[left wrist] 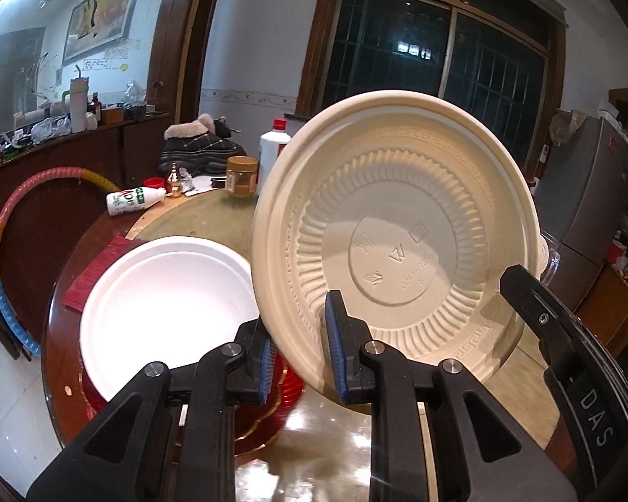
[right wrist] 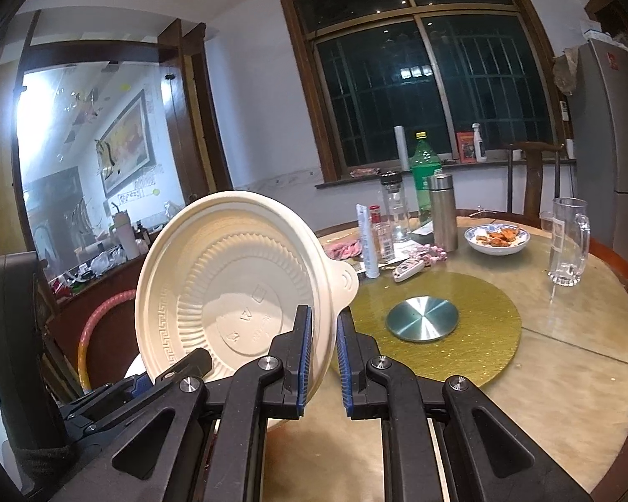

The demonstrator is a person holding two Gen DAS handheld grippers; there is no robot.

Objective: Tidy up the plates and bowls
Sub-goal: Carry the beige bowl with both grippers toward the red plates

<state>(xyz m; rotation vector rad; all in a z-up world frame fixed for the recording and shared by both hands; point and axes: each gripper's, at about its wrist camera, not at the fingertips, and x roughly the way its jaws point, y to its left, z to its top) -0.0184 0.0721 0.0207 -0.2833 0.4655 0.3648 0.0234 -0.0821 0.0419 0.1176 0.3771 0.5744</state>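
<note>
The cream bowl (left wrist: 397, 247) hides part of the white plate (left wrist: 163, 293). The red dish (left wrist: 272, 418) under that plate barely shows. The bowl's stamped marks are too small to read.

The left black plastic two-finger gripper (left wrist: 299, 351) has angular link arms with triangular cut-outs, joined by round silver pivot pins. Each finger carries a ribbed blue rubber pad (left wrist: 335, 353) on its inner face. At 3 o'clock in the left wrist view a curved black housing bears pale letters reading "DAS", with a small recessed screw in the black finger above it. The right black plastic two-finger gripper (right wrist: 324, 359) is built alike: the same blue ribbed pads (right wrist: 304, 355), silver pins and triangular openings.
</note>
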